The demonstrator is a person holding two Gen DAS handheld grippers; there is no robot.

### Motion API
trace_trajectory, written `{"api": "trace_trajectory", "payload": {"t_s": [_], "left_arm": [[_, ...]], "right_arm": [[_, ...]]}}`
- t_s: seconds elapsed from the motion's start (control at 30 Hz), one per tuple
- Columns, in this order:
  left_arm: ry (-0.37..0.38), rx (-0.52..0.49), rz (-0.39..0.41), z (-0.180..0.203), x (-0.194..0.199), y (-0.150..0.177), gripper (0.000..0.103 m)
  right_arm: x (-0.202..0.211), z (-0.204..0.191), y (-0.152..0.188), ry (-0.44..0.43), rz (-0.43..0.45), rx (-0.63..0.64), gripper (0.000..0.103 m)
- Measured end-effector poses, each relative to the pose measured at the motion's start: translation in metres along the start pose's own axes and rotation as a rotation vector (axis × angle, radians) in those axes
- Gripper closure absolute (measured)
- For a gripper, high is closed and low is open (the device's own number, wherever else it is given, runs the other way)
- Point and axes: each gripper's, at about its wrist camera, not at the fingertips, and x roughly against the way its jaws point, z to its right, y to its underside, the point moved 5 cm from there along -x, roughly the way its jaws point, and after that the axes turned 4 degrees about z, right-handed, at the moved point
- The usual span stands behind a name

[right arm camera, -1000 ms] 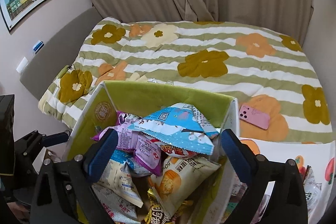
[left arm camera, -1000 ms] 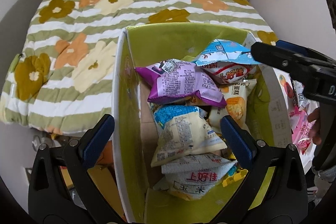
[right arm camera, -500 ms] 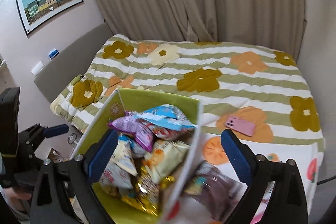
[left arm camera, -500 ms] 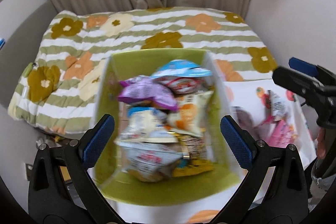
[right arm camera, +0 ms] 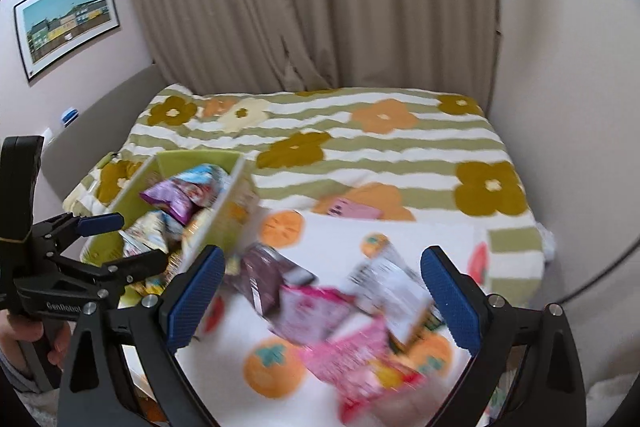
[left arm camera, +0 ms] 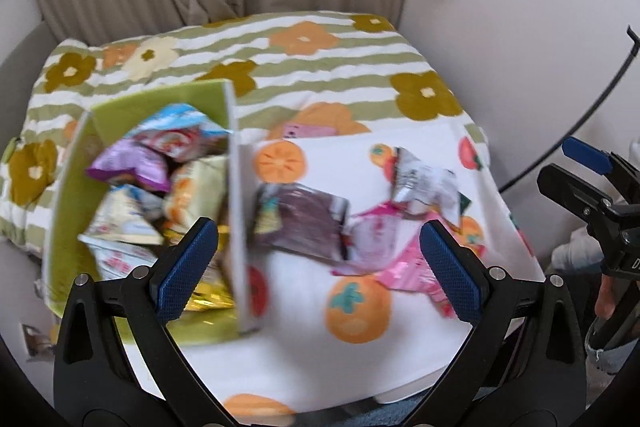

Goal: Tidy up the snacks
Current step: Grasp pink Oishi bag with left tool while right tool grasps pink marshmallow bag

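Note:
A green box (left arm camera: 68,195) packed with snack bags stands at the left, a purple bag (left arm camera: 128,167) and a blue-white bag (left arm camera: 176,131) on top. Right of its white wall lie loose snacks on a fruit-print cloth (left arm camera: 360,347): a dark brown pack (left arm camera: 300,223), a silver pack (left arm camera: 424,187) and pink packs (left arm camera: 400,267). My left gripper (left arm camera: 320,267) hangs open above the box wall and the brown pack, holding nothing. My right gripper (right arm camera: 320,299) is open and empty over the brown pack (right arm camera: 264,275) and pink packs (right arm camera: 348,355). Both views are blurred.
A pink phone (right arm camera: 352,211) lies on the striped flower quilt (right arm camera: 360,147) behind the cloth. Curtains (right arm camera: 300,7) and walls close off the far side and the right. A dark cable (left arm camera: 600,99) runs along the right wall. A hand (right arm camera: 24,339) holds the left gripper's handle.
Both grippers have pulled back from the box and swung right, so the loose snacks on the cloth now lie in front of them. Both have stayed open and empty.

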Motion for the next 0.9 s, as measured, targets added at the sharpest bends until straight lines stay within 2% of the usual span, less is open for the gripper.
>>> {"api": "trace_trajectory", "payload": {"t_s": [0.2, 0.33, 0.53, 0.7, 0.9], "left_arm": [[0.018, -0.019, -0.025, 0.041, -0.024, 0.021, 0.003], [0.034, -0.039, -0.040, 0.053, -0.044, 0.032, 0.003], [0.046, -0.105, -0.070, 0.063, -0.089, 0.038, 0.003], [0.054, -0.171, -0.111, 0.065, -0.134, 0.038, 0.003], [0.086, -0.218, -0.177, 0.070, -0.170, 0.047, 0.009]], "right_arm": [[0.009, 0.042, 0.034, -0.008, -0.037, -0.011, 0.005], [0.004, 0.052, 0.055, -0.038, -0.058, 0.002, 0.005], [-0.015, 0.049, 0.089, -0.079, -0.100, 0.041, 0.005], [-0.044, 0.042, 0.119, -0.076, -0.165, 0.099, 0.005], [-0.073, 0.036, 0.139, -0.080, -0.213, 0.140, 0.005]]}}
